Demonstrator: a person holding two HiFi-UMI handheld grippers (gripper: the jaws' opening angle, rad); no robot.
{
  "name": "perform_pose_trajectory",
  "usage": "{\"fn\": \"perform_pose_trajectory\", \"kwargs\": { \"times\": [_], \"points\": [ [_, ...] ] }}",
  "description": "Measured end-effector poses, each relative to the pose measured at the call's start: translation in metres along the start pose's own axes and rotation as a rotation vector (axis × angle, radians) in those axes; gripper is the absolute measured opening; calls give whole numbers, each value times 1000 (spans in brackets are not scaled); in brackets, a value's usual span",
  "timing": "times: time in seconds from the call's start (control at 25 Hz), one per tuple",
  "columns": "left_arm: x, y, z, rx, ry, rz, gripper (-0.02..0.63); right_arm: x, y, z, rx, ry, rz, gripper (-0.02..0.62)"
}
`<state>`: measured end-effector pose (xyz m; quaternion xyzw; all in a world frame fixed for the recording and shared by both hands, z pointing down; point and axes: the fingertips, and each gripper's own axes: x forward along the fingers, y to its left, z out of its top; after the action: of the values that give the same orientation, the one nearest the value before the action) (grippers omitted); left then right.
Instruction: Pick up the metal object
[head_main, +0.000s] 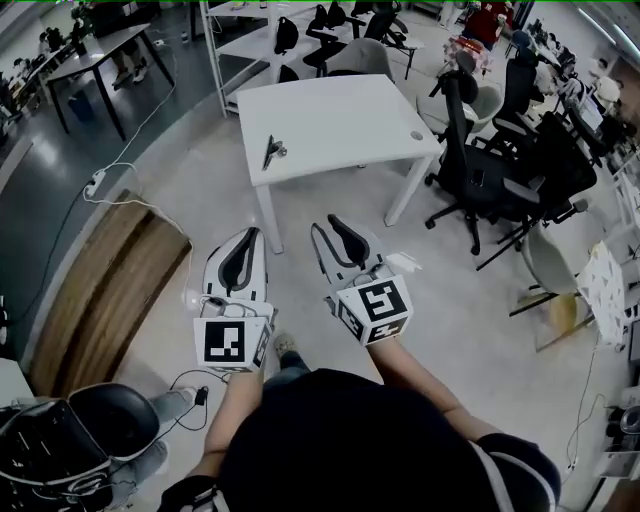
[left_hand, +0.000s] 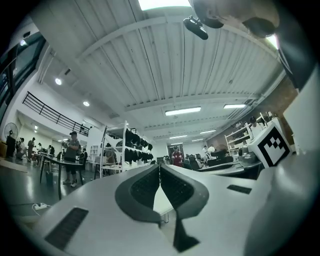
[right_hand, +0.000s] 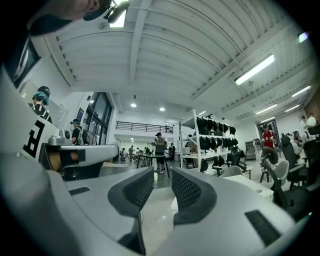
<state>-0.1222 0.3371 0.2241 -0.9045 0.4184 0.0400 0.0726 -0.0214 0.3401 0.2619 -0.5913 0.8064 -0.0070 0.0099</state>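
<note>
The metal object (head_main: 272, 151) lies on the white counter (head_main: 340, 115) in the upper middle of the head view, near the counter's left edge, with a small round grey thing (head_main: 417, 135) far from it at the right corner. Both grippers hang over the floor below the counter, well apart from the object. The front edge of the counter and its front leg (head_main: 266, 228) stand between them and the object. The left gripper (head_main: 254, 233) has its fingers (left_hand: 145, 187) pressed together with nothing between them. The right gripper (head_main: 323, 222) has its fingers (right_hand: 135, 192) apart and holds nothing. Black office chairs (head_main: 470, 165) crowd the right side of the counter. Wooden boards (head_main: 105, 300) and a white cable (head_main: 120, 170) lie on the floor at the left.
</note>
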Motion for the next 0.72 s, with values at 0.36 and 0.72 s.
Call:
{"fn": "perform_pose_trajectory", "kwargs": {
  "times": [0.36, 0.72],
  "points": [
    [94, 121, -27, -10, -3, -48, 28, 145, -16, -15, 33, 48, -56, 109],
    [144, 154, -64, -80, 28, -102, 28, 201, -41, -37, 42, 97, -105, 109]
  ]
}}
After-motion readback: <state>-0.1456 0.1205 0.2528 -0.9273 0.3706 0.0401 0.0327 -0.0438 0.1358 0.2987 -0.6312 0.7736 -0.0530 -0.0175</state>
